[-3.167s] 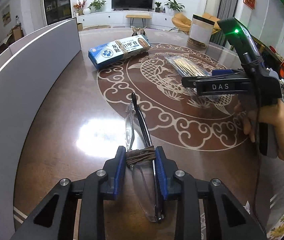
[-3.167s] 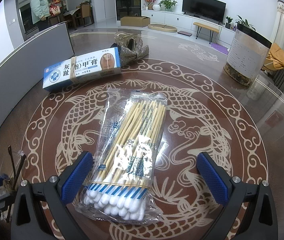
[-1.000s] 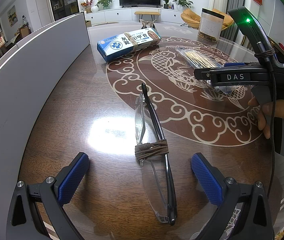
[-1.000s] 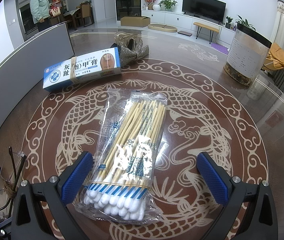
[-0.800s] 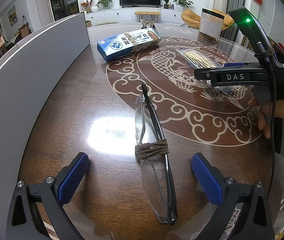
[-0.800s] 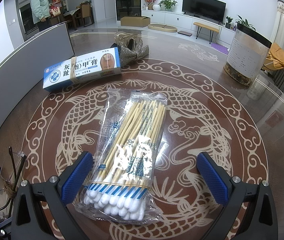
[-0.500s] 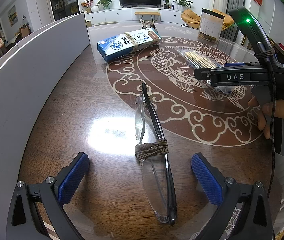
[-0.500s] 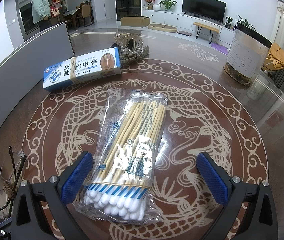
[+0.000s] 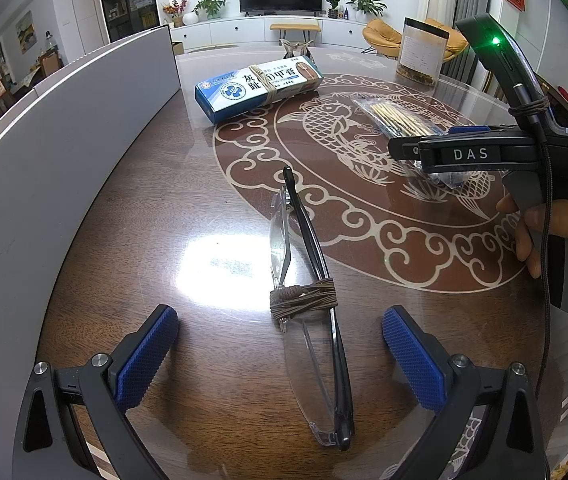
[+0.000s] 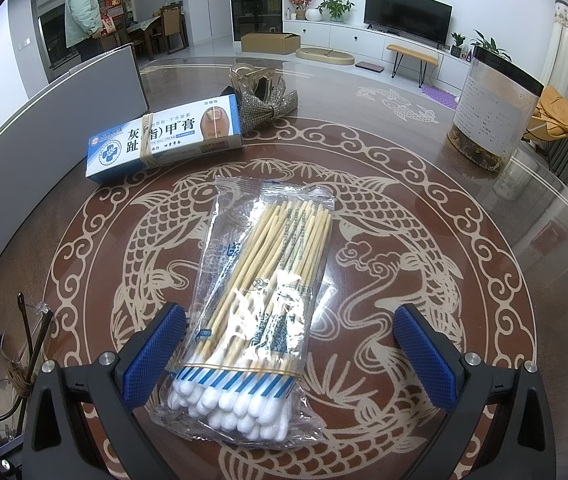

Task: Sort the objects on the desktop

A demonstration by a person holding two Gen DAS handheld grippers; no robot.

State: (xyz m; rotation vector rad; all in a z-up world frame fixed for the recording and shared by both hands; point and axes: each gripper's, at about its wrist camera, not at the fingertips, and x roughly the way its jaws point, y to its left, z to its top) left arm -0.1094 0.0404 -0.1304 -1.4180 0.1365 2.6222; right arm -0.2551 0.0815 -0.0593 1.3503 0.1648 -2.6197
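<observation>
Folded glasses [image 9: 312,312] with a brown cord wound round them lie on the dark table, between the wide-apart blue pads of my left gripper [image 9: 280,354], which is open. A clear bag of cotton swabs [image 10: 260,304] lies on the fish pattern, its swab end between the blue pads of my right gripper [image 10: 290,356], also open and not touching it. A blue and white ointment box [image 10: 164,140] tied with string rests farther back. The glasses [image 10: 24,356] show at the left edge of the right wrist view.
A grey partition [image 9: 36,152] runs along the table's left side. A glittery bow and glass piece [image 10: 262,94] sit behind the box. A tall jar [image 10: 492,112] stands at the far right. A hand [image 9: 564,248] holds the right gripper's handle. A person [image 10: 82,12] stands in the background.
About three seconds ago my left gripper was shut on the glasses; it has since opened and let them go onto the table. Over the last second nothing has moved.
</observation>
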